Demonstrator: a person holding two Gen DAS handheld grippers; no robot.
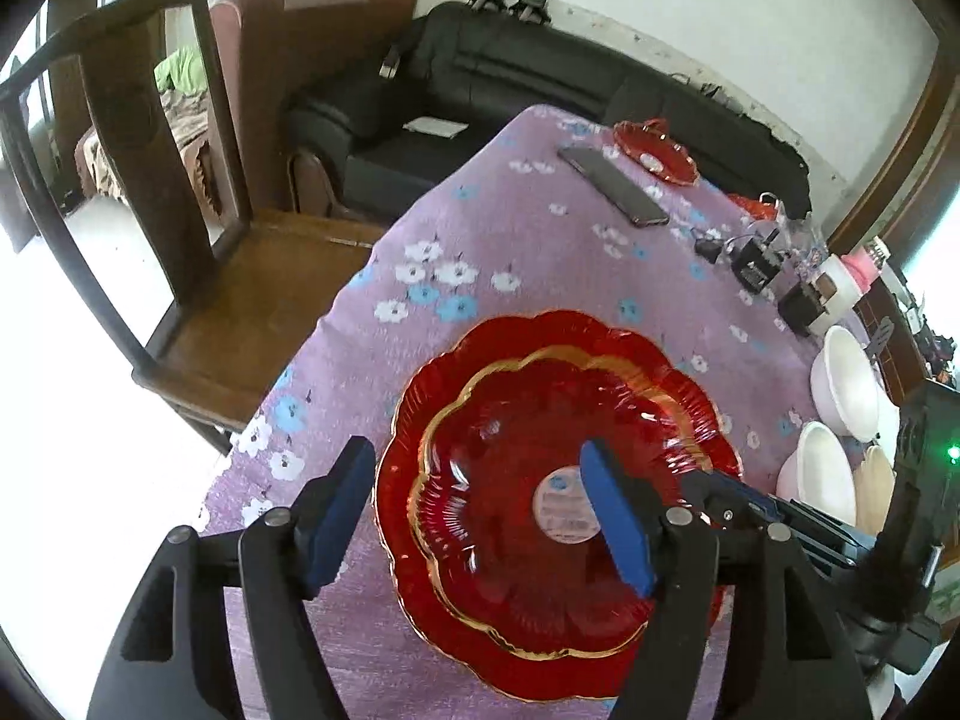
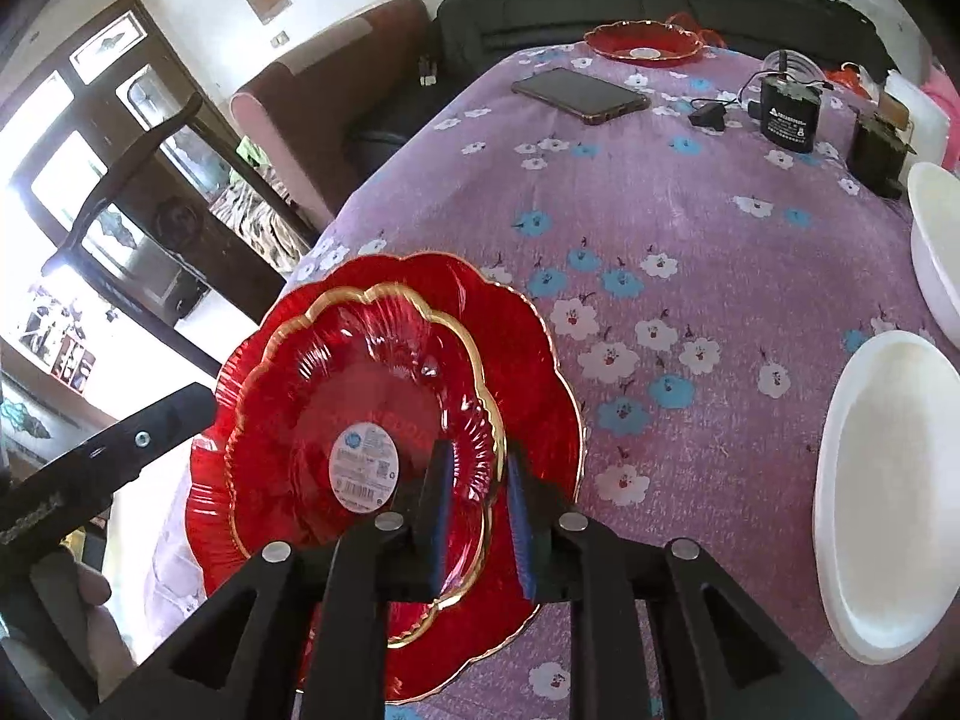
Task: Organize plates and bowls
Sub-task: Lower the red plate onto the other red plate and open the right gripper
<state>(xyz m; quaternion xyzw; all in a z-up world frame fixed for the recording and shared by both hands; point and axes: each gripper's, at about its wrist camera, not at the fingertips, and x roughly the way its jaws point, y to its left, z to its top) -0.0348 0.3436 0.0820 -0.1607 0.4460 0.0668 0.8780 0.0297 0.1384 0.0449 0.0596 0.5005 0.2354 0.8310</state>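
Observation:
A small red scalloped plate with a gold rim [image 1: 540, 546] [image 2: 360, 414] lies on a larger red plate [image 1: 444, 384] [image 2: 516, 336] on the purple flowered tablecloth. My right gripper [image 2: 477, 516] is shut on the small plate's rim at its near right edge; it also shows in the left wrist view [image 1: 756, 510]. My left gripper [image 1: 480, 516] is open above the plates' left side, holding nothing. Another red plate [image 1: 654, 151] [image 2: 645, 43] sits at the table's far end. White bowls [image 1: 846, 384] [image 2: 888, 492] stand to the right.
A phone [image 1: 612, 183] [image 2: 579, 95] lies at the far end. Black chargers and a battery box [image 1: 756, 264] [image 2: 789, 111] sit at the far right. A wooden chair [image 1: 198, 300] stands left of the table, a black sofa [image 1: 516, 72] behind.

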